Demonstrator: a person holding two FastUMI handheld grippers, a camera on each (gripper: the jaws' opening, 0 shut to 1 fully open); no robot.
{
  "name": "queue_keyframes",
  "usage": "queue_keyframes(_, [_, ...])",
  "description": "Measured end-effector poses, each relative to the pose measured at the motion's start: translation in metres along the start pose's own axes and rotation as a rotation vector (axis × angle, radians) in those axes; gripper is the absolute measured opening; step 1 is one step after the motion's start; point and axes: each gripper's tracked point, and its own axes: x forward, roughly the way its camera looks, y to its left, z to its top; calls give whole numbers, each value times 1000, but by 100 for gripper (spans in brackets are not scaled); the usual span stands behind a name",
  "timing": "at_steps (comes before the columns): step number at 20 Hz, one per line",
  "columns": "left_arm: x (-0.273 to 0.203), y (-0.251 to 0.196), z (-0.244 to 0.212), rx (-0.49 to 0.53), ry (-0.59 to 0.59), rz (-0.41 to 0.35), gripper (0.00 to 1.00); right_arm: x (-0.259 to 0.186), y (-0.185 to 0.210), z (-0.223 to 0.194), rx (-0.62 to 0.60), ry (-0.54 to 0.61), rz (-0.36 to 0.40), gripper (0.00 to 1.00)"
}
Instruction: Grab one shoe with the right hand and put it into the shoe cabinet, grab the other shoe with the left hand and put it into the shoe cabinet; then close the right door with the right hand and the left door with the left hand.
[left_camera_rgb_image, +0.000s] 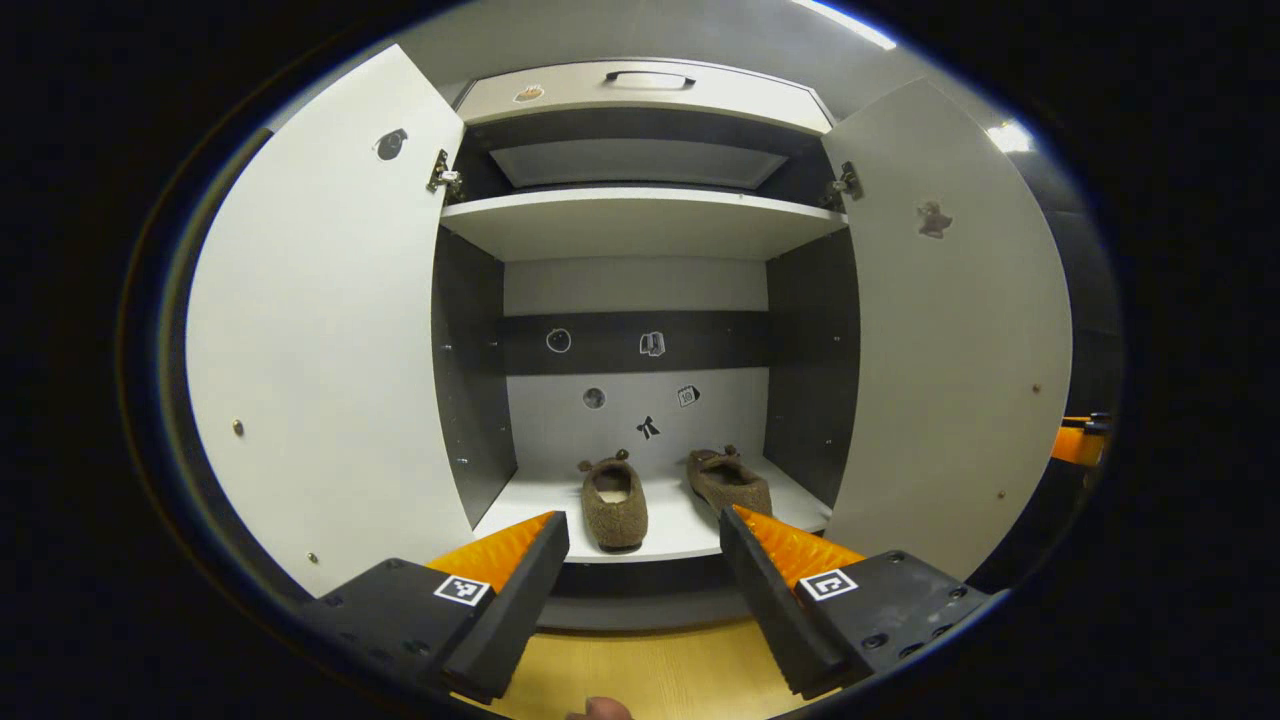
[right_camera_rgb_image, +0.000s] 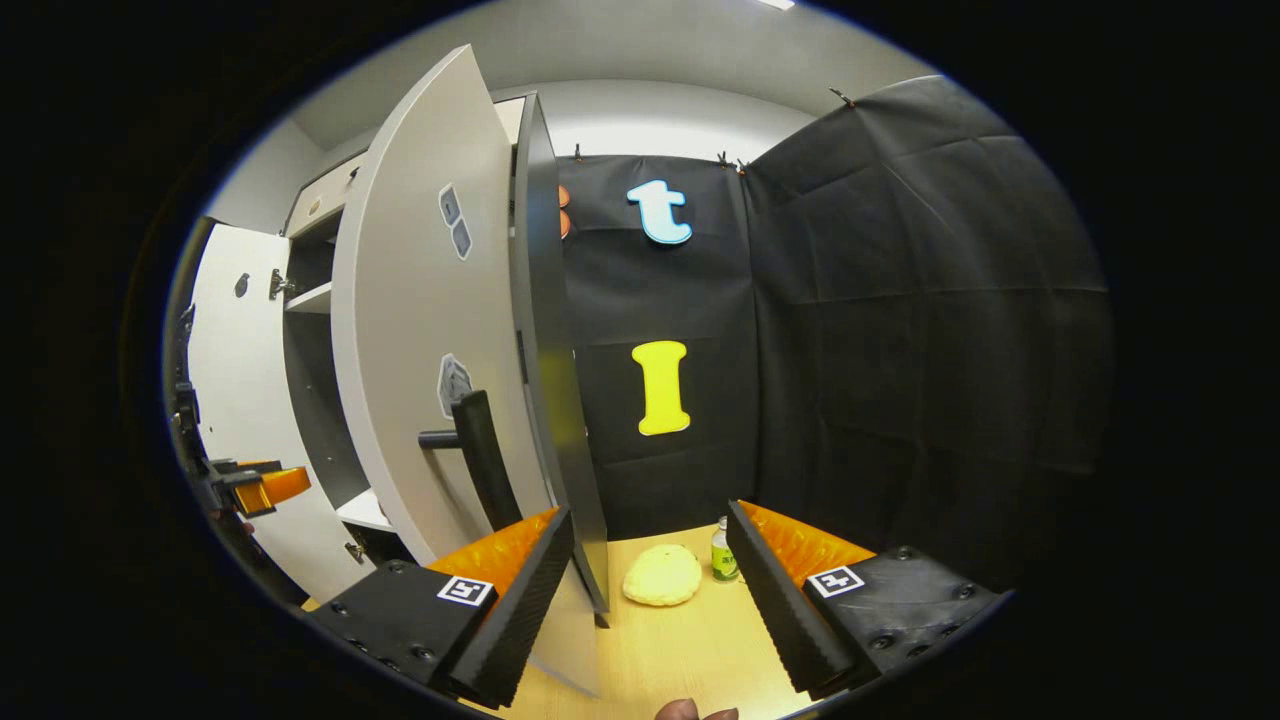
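Left gripper view: left gripper released, empty; two shoes on cabinet bottom shelf, near its front edge; both doors open. Right gripper released, beside right door handle.

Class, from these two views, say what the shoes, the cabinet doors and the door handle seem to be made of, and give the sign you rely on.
Shoes: a brown, fuzzy fabric, probably fleece or felt; the surface looks nubbly and matte.
Cabinet doors: likely laminated board; flat, smooth, pale faces with small screw heads.
Door handle: a dark matte bar, plastic or coated metal; which one cannot be told.
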Motion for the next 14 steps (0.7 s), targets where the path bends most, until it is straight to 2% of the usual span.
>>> queue_keyframes(2, [-14,1,-7,14,-17,13,96,1,1,2,-17,-11,-15,98])
queue_keyframes(8, [-48,12,-28,0,6,-22,97,-7,23,-2,-21,-12,-16,98])
queue_keyframes(14, [-65,28,-48,-22,51,-39,96,-14,70,-10,-25,-21,24,98])
